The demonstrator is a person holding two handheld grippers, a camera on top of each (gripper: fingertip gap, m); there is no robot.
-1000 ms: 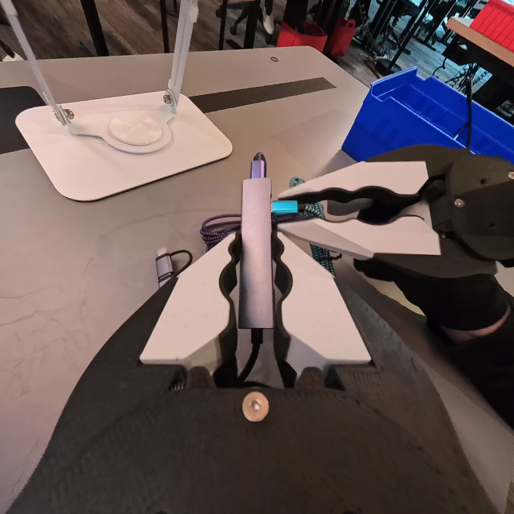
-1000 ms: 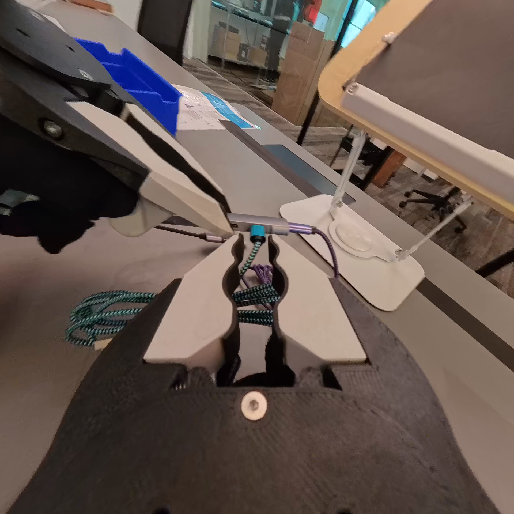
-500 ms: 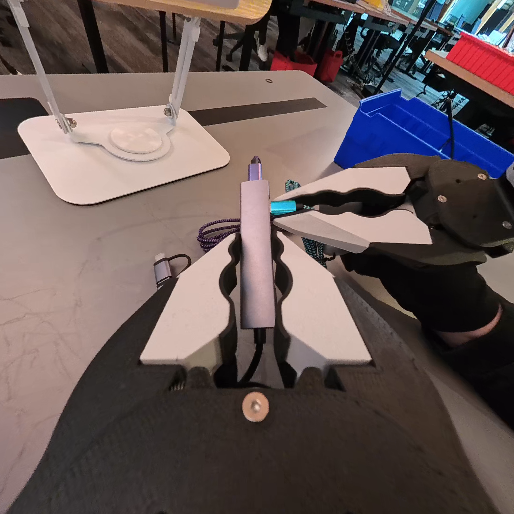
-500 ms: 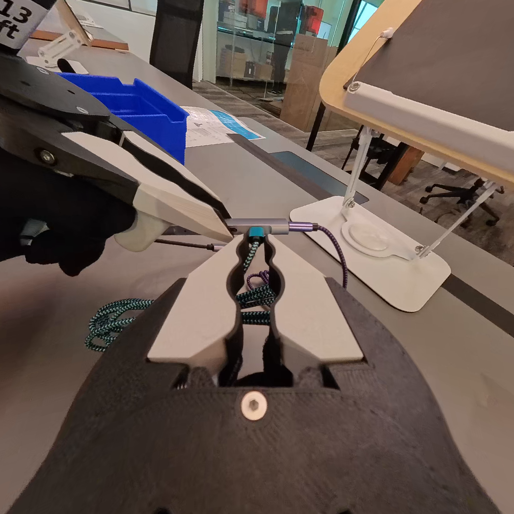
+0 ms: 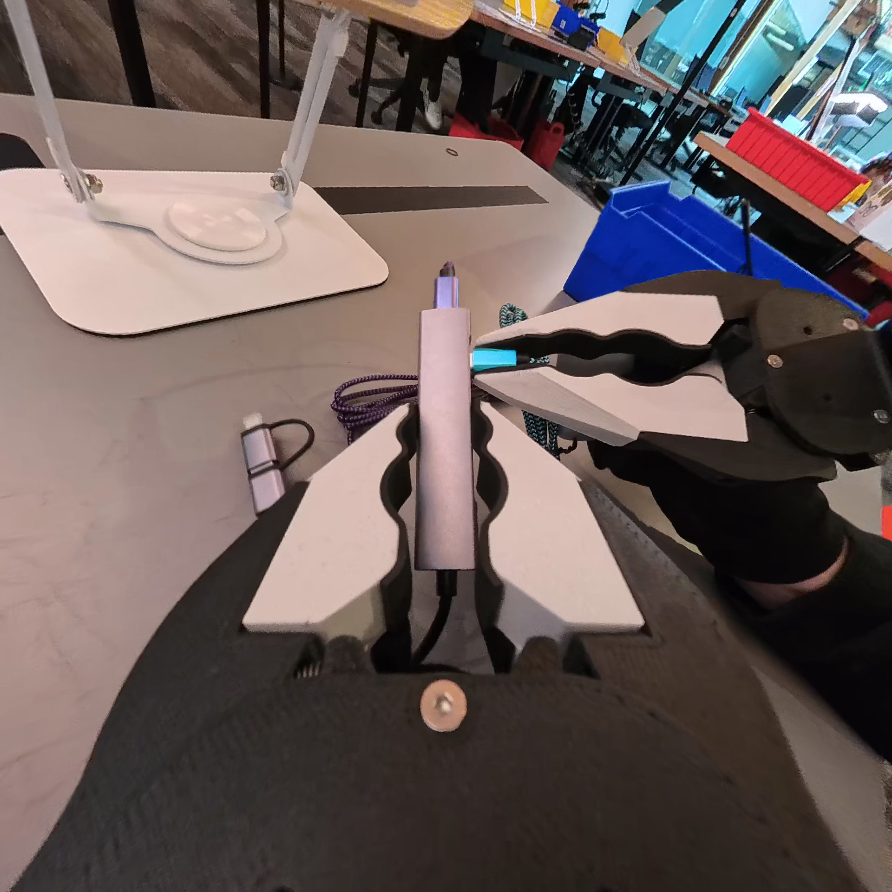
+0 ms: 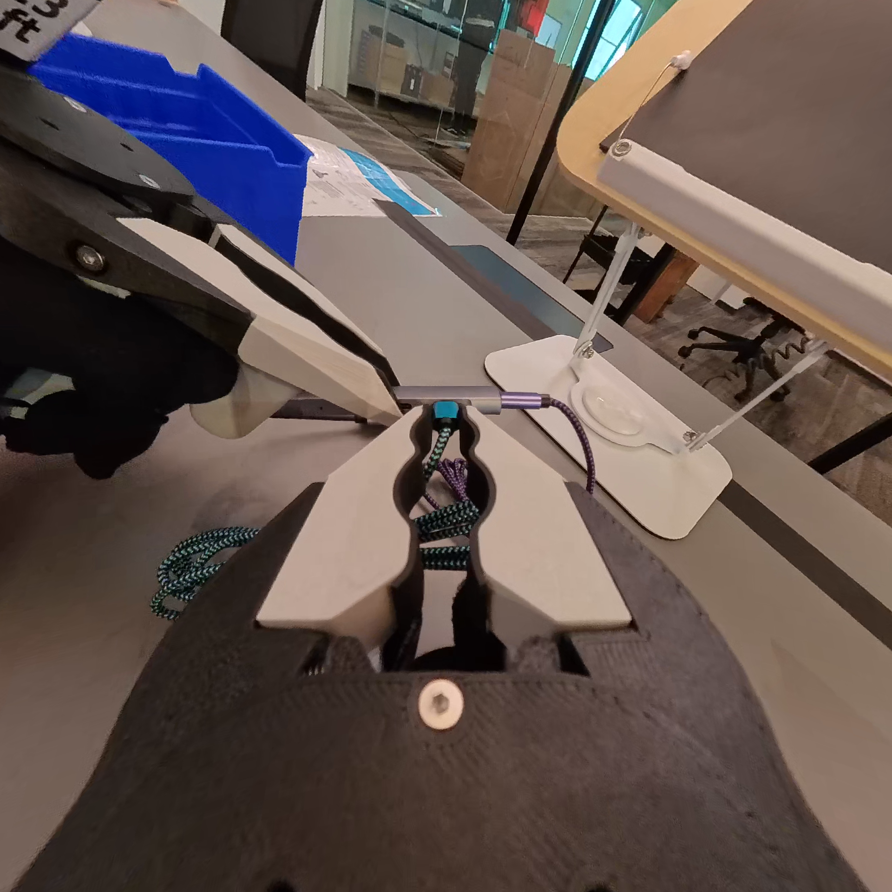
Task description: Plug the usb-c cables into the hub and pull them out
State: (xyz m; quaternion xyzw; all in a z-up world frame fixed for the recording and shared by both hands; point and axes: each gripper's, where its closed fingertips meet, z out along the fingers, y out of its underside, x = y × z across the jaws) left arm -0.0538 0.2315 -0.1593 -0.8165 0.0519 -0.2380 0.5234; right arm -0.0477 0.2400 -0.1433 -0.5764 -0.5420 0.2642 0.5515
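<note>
Both grippers are keeping their grips, lifted slightly. Left gripper (image 5: 444,425) is clamping the slim grey metal hub (image 5: 444,434) above the grey table (image 5: 120,482); right gripper (image 6: 444,415) is pinching the teal usb-c plug (image 5: 492,359) at the hub's side, beside the purple-cabled plug (image 5: 446,292).

Grey table (image 5: 145,482) fills the lower frame. Upper right: rows of workbenches (image 5: 603,53), a red bin (image 5: 791,149), bright windows (image 5: 753,43). Upper left: dark wood-look floor (image 5: 202,53).
</note>
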